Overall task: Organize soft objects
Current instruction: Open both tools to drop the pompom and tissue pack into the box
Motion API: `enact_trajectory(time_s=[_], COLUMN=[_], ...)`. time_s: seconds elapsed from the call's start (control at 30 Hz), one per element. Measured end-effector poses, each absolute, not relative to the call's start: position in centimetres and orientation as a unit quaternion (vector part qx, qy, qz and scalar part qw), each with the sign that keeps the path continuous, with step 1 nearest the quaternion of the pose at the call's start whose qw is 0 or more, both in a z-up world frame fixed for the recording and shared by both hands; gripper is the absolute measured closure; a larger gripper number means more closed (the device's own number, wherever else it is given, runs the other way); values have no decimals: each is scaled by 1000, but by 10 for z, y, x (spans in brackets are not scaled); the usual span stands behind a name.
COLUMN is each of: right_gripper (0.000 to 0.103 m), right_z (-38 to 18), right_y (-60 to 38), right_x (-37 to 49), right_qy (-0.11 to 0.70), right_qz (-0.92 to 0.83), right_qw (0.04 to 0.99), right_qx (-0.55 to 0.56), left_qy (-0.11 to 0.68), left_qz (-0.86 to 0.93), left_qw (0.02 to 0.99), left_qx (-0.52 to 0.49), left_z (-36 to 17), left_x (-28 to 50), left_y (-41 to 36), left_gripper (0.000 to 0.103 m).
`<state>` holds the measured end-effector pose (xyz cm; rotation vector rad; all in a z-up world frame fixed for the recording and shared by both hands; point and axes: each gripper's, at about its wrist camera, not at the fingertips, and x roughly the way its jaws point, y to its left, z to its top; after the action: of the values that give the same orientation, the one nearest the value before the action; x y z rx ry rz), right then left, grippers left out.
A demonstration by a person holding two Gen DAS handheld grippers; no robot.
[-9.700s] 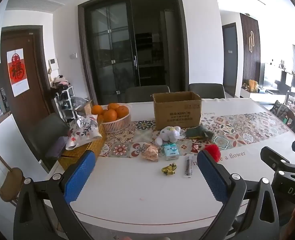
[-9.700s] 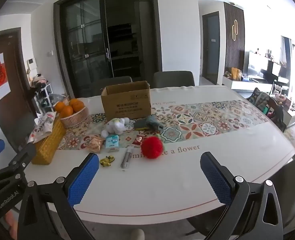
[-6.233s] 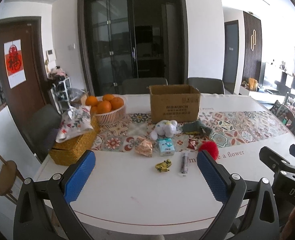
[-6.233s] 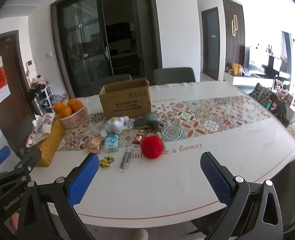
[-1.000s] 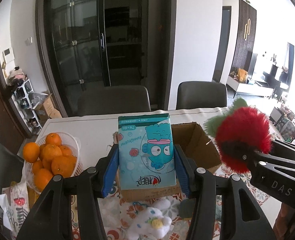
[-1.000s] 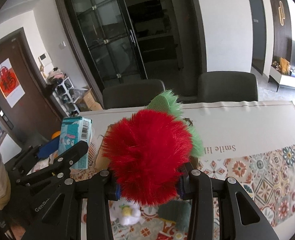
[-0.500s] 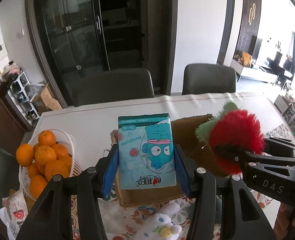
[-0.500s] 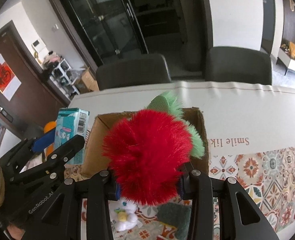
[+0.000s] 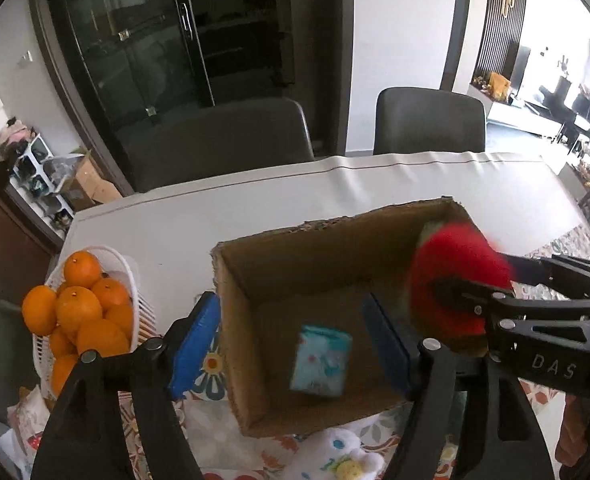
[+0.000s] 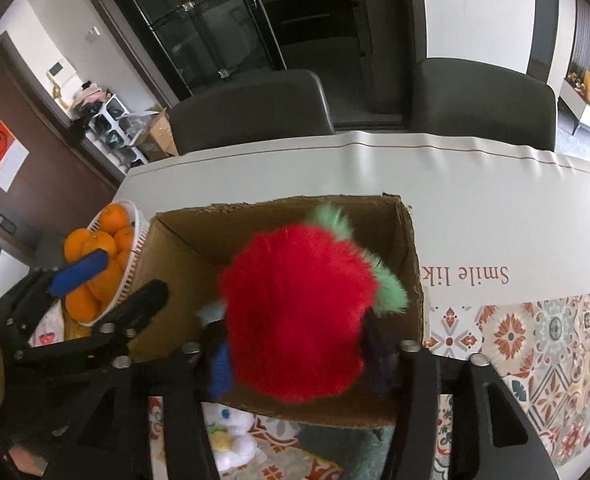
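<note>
An open cardboard box stands on the table. My left gripper is open above its left part. A teal tissue pack lies blurred inside the box below it. My right gripper holds a fluffy red strawberry plush with green leaves over the box's right side; its jaws look slightly parted but still touch the plush. A white plush toy lies on the table in front of the box.
A white basket of oranges stands left of the box. A dark green soft item lies in front of the box. Two dark chairs stand behind the table. The patterned runner extends right.
My left gripper opened and the tissue pack dropped into the box. Both grippers moved forward and tilted down over the box. The red plush came down to the box opening.
</note>
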<state>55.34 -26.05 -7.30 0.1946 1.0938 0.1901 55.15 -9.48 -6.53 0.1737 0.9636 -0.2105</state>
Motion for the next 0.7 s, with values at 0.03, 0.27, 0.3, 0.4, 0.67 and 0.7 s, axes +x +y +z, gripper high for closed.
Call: enact_trajectory(time_s=[0.03, 0.27, 0.3, 0.4, 0.67, 0.7], right_gripper=[40, 37, 37, 37, 33, 33], right_z=[-74, -68, -64, -54, -28, -26], right_y=[-261, -262, -260, -259, -257, -257], right_x=[555, 546, 542, 533, 498, 495], right_qy=[520, 505, 500, 489, 459, 459], right_qz=[88, 68, 60, 44, 35, 34], right_qw=[845, 857, 861, 870, 887, 887], right_qx=[92, 81, 70, 49, 30, 30], left_qy=[460, 443, 440, 431, 423, 424], left_qz=[-99, -74, -72, -71, -83, -83], left_qw=[878, 888, 889, 893, 897, 896], left_qx=[85, 100, 103, 107, 101, 101], left_z=[-65, -54, -52, -44, -27, -26], left_x=[551, 531, 526, 513, 481, 478], left_y=[-94, -84, -83, -83, -79, -79], left_gripper=[25, 22, 22, 22, 13, 11])
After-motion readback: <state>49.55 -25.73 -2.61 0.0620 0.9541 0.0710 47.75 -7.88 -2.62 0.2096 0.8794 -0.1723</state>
